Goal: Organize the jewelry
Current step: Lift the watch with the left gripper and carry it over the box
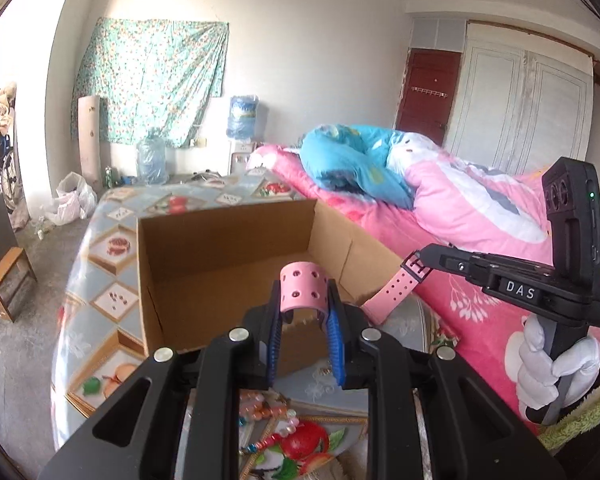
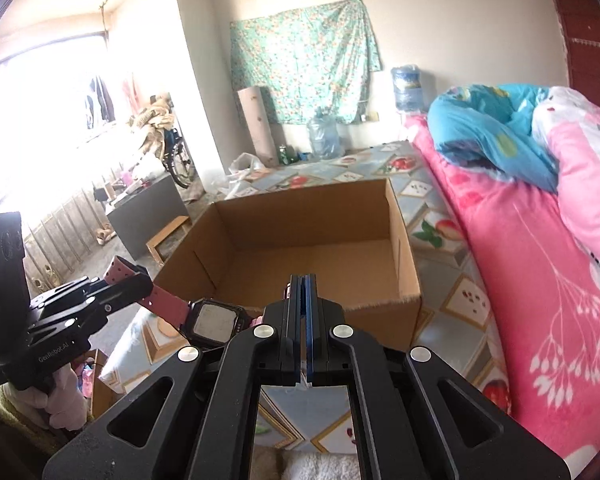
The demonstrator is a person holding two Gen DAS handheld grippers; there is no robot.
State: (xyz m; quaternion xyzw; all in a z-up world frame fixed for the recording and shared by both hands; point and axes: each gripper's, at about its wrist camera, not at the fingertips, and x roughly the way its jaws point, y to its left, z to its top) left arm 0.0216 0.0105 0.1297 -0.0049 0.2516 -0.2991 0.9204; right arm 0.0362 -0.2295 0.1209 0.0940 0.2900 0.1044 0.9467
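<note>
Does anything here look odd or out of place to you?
Yes. The pink watch hangs in mid-air, stretched between two claws: the left claw pinches one strap end, the right claw the buckle end. The cardboard box behind it looks empty, and beaded jewelry lies loose on the table below.

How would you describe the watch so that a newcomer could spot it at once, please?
Find the open cardboard box on the fruit-patterned table beside the pink bed. Just in front of the box, the watch hangs in the air, held at one strap end by the left tongs and at the other by the right tongs. It alone has a pink perforated strap and a square black face.
</note>
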